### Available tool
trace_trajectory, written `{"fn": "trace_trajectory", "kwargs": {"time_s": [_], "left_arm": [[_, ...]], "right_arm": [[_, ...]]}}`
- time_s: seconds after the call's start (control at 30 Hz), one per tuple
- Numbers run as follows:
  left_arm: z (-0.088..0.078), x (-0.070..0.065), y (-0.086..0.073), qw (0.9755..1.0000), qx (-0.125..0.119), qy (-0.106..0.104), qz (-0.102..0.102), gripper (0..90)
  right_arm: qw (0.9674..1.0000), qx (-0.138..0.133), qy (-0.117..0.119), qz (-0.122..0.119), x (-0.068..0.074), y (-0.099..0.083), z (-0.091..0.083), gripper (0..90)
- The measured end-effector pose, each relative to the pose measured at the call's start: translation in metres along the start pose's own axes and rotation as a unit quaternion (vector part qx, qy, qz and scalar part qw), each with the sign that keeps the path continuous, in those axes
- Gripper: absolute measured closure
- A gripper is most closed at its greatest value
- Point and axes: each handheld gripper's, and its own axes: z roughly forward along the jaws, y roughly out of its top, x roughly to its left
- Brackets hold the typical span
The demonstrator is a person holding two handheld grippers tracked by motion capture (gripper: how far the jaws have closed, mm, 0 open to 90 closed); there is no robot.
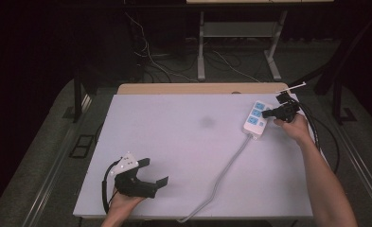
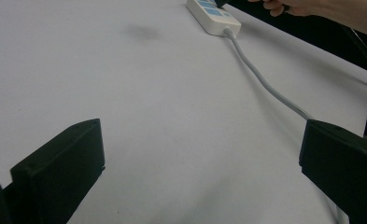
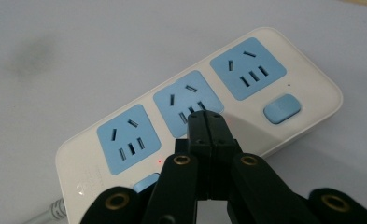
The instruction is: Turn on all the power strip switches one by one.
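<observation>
While the right forearm reaches from the bottom right of the high view up to the far right of the table (image 1: 174,142), the right hand (image 1: 295,126) holds the right gripper (image 1: 268,113) level and pointing left, its tips over the power strip (image 1: 255,120). In the right gripper view, the two black jaws are pressed flat together with nothing between them, and their joined tips (image 3: 208,122) sit right at the lower edge of the middle socket (image 3: 188,98); whether they actually touch the plastic cannot be told.

At the near left edge of the table, the left hand (image 1: 122,201) cradles the left gripper (image 1: 155,172) from below, jaws pointing right and slightly away from the person. In the left gripper view, its jaws stand wide apart, with only bare tabletop between them.

This power strip is a white, rounded block lying flat near the table's far right corner, angled a little. It has three light-blue socket faces in a row, a light-blue rounded button (image 3: 282,108) beside the end socket and part of another (image 3: 146,183) by the jaws. A small red light (image 3: 159,161) glows on its face. Its grey cord (image 1: 221,175) leaves the near end and curves across the white tabletop toward the near edge.
</observation>
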Motion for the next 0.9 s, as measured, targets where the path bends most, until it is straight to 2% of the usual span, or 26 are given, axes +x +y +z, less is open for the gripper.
{"fn": "trace_trajectory", "kwargs": {"time_s": [0.27, 0.43, 0.67, 0.9], "left_arm": [[-0.001, 0.001, 0.000, 1.0000, 0.000, 0.001, -0.002, 0.0], [-0.001, 0.000, 0.000, 1.0000, 0.000, 0.001, -0.001, 0.0], [-0.001, 0.000, 0.000, 1.0000, 0.000, 0.002, -0.001, 0.0], [-0.001, -0.001, 0.000, 1.0000, 0.002, 0.000, -0.001, 0.0]], "right_arm": [[0.9998, -0.005, -0.005, 0.020, -0.010, 0.001, -0.009, 90.0], [0.9997, -0.013, -0.010, 0.018, -0.011, 0.007, -0.016, 90.0], [0.9995, -0.018, -0.022, 0.013, -0.012, 0.024, -0.029, 90.0], [0.9992, -0.017, -0.034, 0.015, -0.016, 0.030, -0.026, 90.0]]}}
